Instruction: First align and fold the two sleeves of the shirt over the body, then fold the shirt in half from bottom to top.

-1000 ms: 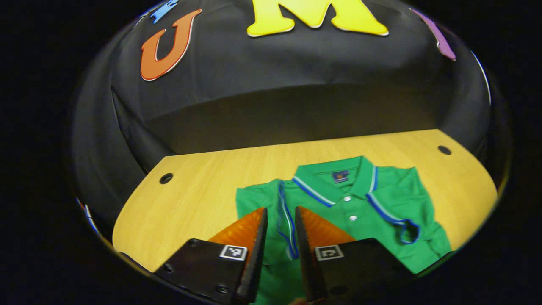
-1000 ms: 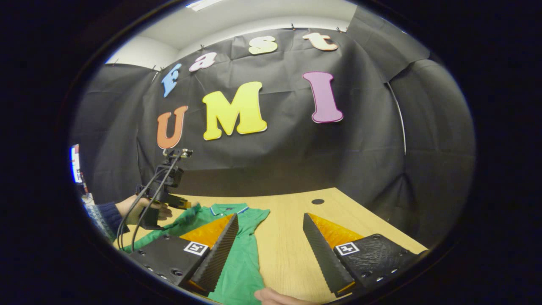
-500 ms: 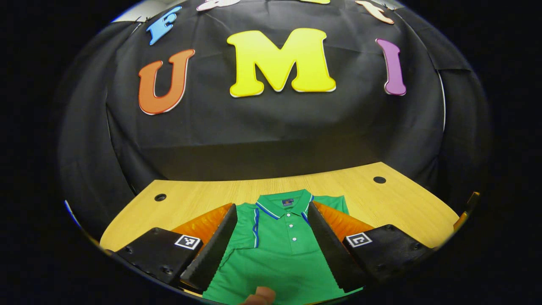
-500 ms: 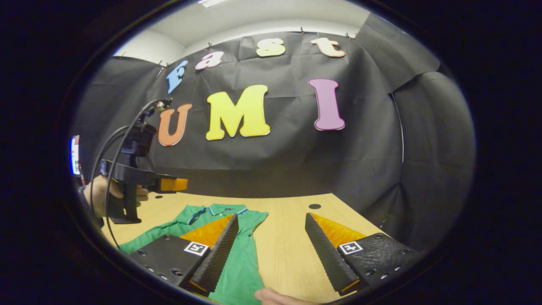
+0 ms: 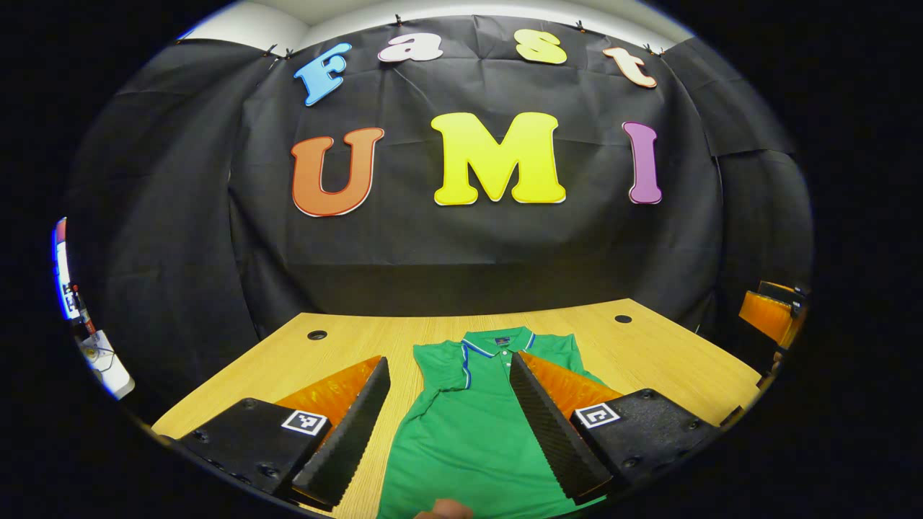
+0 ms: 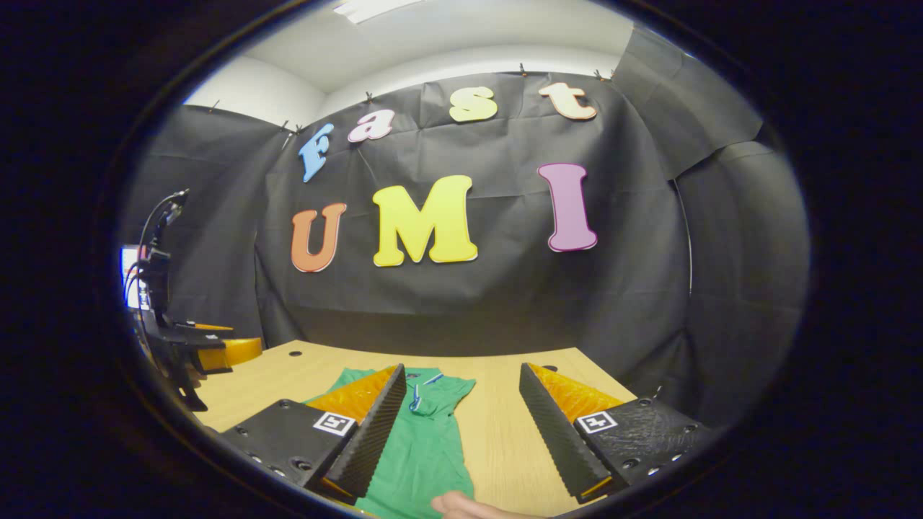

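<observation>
The wooden table (image 5: 678, 353) runs up to the booth's black cloth wall, and the green shirt (image 5: 476, 440) lies flat on it, collar at the far end, both sleeves folded in over the body. The left gripper view looks straight down the shirt's length; the right gripper view catches its right edge (image 6: 433, 440). The left gripper (image 5: 447, 425) hovers above the shirt, jaws spread and empty. The right gripper (image 6: 461, 432) hangs near the shirt's right side, jaws likewise wide apart.

We see even, bright overhead light from a ceiling lamp (image 6: 368, 9); the table (image 5: 670, 353) glows without glare. Sharp centres, strong fisheye bending and darkening at edges.
</observation>
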Demonstrator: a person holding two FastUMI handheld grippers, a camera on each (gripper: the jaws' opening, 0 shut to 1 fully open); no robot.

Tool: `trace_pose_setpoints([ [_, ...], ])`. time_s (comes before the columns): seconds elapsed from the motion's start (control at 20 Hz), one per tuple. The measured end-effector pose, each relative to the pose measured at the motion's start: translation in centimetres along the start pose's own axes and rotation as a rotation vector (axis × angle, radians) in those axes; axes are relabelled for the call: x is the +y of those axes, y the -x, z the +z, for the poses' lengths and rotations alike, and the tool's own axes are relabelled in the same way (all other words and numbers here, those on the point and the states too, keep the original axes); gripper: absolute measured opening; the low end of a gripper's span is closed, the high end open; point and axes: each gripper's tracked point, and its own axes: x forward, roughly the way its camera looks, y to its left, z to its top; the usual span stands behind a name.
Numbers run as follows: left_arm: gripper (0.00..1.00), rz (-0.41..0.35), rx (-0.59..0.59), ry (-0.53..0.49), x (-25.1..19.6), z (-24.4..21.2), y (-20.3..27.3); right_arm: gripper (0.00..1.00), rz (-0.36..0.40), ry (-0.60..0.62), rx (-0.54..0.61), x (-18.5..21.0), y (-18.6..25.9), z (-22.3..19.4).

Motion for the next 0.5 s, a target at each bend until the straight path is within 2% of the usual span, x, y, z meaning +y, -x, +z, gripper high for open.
trace_pose_setpoints([
  [0.2, 1.0, 0.045, 0.002, -0.038, 2.4, -3.7, 2.9, 0.96, -0.041, 0.052, 0.012, -1.1, 3.0, -0.9],
  [0.3, 1.0, 0.051, 0.026, -0.029, 3.2, -6.6, 4.1, 0.96, -0.065, 0.075, 0.023, -1.8, 4.7, -2.8],
  [0.5, 1.0, 0.053, 0.077, -0.022, 4.6, -12.5, 5.8, 0.96, -0.063, 0.091, 0.088, -1.6, 7.3, -8.3],
])
